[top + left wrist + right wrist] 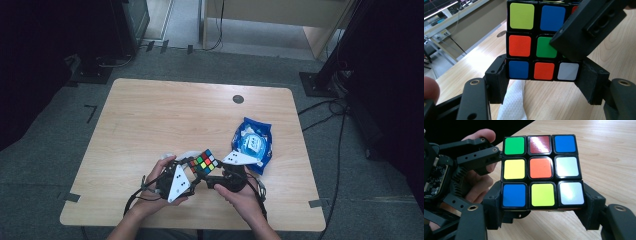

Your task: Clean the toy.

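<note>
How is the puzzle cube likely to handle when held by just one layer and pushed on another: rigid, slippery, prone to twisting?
The puzzle cube looks stiff, but its glossy stickers reflect light, so the pads may slip. With the right hand-held gripper clamping only its bottom row, a push would probably turn the other layers rather than the whole cube. The left hand-held gripper also flanks a single row, which probably suits twisting.
</note>
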The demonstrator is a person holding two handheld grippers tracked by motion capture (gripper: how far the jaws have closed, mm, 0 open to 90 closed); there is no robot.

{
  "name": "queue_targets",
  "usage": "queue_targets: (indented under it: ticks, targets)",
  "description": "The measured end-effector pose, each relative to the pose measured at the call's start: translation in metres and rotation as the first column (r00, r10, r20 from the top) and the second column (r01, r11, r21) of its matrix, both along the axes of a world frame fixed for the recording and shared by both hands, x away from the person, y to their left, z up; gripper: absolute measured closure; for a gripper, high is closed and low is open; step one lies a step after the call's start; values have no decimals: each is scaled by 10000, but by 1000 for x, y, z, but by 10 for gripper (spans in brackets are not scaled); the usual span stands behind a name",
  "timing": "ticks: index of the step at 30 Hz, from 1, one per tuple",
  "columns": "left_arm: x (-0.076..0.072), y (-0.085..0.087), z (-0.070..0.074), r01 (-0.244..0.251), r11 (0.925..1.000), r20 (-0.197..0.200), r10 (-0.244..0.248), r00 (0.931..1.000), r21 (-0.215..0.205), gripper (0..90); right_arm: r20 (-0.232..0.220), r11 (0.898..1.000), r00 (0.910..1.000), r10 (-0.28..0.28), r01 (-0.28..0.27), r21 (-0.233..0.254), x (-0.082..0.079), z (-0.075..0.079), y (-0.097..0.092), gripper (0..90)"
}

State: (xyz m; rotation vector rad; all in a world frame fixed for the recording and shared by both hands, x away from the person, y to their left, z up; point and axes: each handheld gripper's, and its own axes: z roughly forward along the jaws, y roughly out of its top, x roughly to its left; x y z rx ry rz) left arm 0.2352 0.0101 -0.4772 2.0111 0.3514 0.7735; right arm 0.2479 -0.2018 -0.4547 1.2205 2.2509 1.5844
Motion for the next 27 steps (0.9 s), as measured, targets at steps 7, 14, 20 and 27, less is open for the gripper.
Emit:
queue_targets:
  ticks: [7,14,20,27]
  targets:
    - [-1,1,0,152,9996,-221,-157,9996,-239,343,-415,9935,9986,-318,362,1079,5,0,-9,317]
    - [0,-2,-1,94,9996,-415,-105,9991,-276,340,-993,9848,9941,-444,602,1628,5,-2,-13,346]
    - [-3,-7,0,-99,9998,-303,94,9995,-179,333,-753,9935,9967,-316,396,1066,0,-1,-1,346]
    - [7,14,4,-383,9969,-804,327,9962,-682,340,-367,9829,9985,-398,458,1785,-1,3,1,308]
